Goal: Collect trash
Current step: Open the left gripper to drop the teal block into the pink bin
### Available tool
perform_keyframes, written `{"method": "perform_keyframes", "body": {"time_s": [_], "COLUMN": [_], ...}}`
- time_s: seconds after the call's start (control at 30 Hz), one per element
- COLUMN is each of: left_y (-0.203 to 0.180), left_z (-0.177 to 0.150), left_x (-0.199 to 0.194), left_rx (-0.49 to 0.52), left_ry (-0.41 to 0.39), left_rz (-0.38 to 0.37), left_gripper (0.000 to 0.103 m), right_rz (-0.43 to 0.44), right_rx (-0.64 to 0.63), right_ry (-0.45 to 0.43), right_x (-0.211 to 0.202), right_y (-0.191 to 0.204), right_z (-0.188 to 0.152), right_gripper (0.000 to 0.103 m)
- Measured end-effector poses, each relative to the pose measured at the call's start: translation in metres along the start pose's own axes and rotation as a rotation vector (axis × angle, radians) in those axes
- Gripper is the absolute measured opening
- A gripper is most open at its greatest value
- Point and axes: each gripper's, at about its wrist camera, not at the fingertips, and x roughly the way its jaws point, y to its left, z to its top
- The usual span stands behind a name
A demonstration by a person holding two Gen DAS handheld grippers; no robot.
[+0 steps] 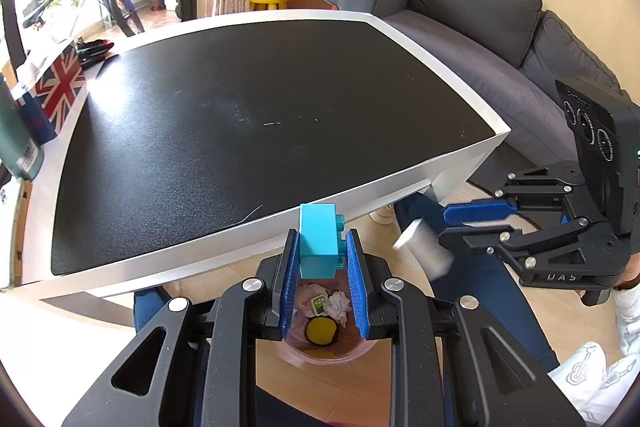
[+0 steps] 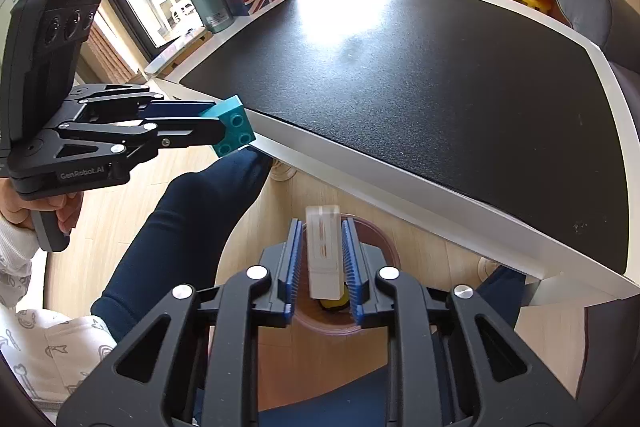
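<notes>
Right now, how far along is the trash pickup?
Nearly done. Already binned: crumpled paper and a yellow disc lie in the pink bin. In hand: left hand-held gripper holds a teal block, right hand-held gripper a white piece. Left: release both.

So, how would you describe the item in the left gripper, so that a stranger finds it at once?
Start at the black-topped table and go to its near edge, above the pink bin on the floor. The left gripper is shut on a turquoise toy brick, studs sideways; the right gripper's item is whitish.
</notes>
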Motion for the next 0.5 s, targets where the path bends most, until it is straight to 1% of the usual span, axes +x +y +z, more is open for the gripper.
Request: {"method": "perform_keyframes", "body": {"time_s": [0.03, 0.07, 0.13, 0.17, 0.27, 0.5], "left_y": [0.000, 0.000, 0.001, 0.001, 0.000, -0.001], "left_z": [0.000, 0.000, 0.000, 0.000, -0.001, -0.001], "left_x": [0.000, 0.001, 0.001, 0.002, 0.003, 0.006], "left_rx": [0.000, 0.001, 0.001, 0.001, 0.002, 0.012], "left_ry": [0.000, 0.002, 0.004, 0.005, 0.010, 0.024], "left_rz": [-0.002, -0.005, -0.007, -0.008, -0.015, -0.029], "left_gripper": [0.023, 0.023, 0.023, 0.023, 0.023, 0.023], "right_rz": [-0.001, 0.003, 0.002, -0.005, -0.033, -0.055], "right_rx": [0.005, 0.015, 0.031, 0.038, 0.060, 0.071], "right_ry": [-0.004, -0.018, -0.041, -0.045, -0.038, -0.036], "right_x": [0.000, -0.001, -0.005, -0.006, -0.006, -0.007], "right_y": [-0.001, -0.002, -0.005, -0.007, -0.011, -0.015], "right_z": [0.000, 0.000, 0.001, 0.001, 0.002, 0.003], "right_gripper": [0.059, 0.078, 0.091, 0.094, 0.096, 0.097]}}
